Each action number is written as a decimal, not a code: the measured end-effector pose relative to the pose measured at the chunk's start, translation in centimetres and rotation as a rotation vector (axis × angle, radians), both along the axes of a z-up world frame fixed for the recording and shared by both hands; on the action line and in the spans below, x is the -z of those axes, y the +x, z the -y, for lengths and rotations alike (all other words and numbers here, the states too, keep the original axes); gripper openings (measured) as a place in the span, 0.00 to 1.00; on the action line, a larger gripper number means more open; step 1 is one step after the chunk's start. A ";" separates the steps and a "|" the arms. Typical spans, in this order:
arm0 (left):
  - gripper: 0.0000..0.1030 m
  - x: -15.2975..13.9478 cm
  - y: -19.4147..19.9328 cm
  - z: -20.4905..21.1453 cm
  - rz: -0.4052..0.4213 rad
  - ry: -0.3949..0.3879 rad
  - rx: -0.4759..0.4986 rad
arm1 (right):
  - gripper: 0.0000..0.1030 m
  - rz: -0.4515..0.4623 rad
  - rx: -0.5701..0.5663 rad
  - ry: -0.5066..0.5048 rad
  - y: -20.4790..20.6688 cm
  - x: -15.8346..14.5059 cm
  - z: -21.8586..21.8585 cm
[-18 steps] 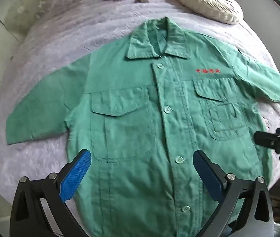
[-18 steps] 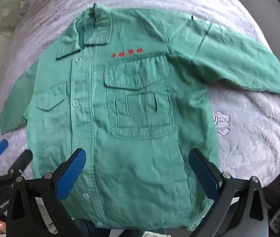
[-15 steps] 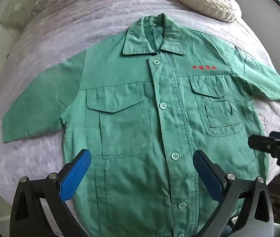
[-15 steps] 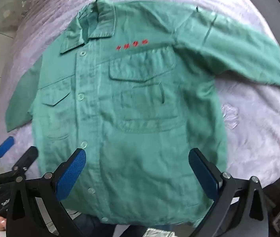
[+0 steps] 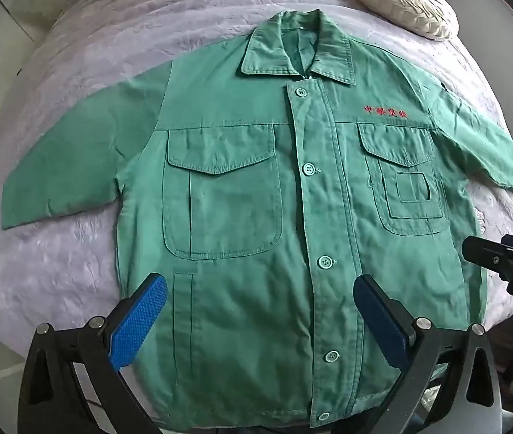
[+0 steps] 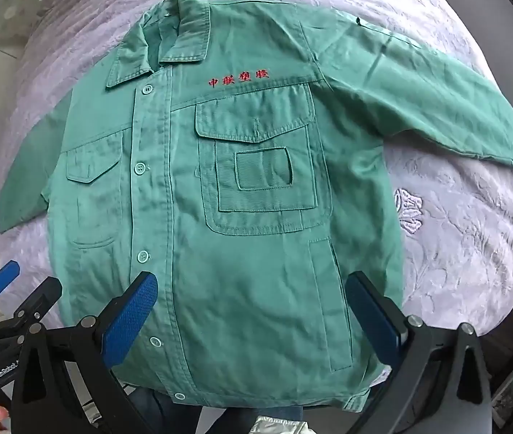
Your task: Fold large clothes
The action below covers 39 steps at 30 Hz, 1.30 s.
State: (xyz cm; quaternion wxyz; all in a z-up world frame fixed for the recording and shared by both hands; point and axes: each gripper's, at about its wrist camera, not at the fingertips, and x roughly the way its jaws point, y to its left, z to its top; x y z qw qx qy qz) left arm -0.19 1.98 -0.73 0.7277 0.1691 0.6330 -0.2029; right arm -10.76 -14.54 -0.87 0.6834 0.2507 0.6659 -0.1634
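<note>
Jacket [image 5: 256,217] nearer now, red embroidered lettering [image 6: 238,79]

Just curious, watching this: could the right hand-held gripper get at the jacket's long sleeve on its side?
Probably yes. The right hand-held gripper is open and empty above the green jacket, and that sleeve lies flat and uncovered on the lilac bedspread.
</note>
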 end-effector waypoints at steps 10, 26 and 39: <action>1.00 0.4 0.1 -0.6 -0.019 0.023 -0.018 | 1.00 0.001 -0.028 -0.018 0.3 -0.4 -0.6; 1.00 0.3 0.1 -0.7 -0.009 0.035 -0.011 | 1.00 -0.006 -0.029 -0.012 0.1 -0.1 -0.9; 1.00 0.1 -0.1 -0.6 0.001 0.042 -0.004 | 1.00 -0.008 -0.034 -0.008 0.2 -0.2 -0.6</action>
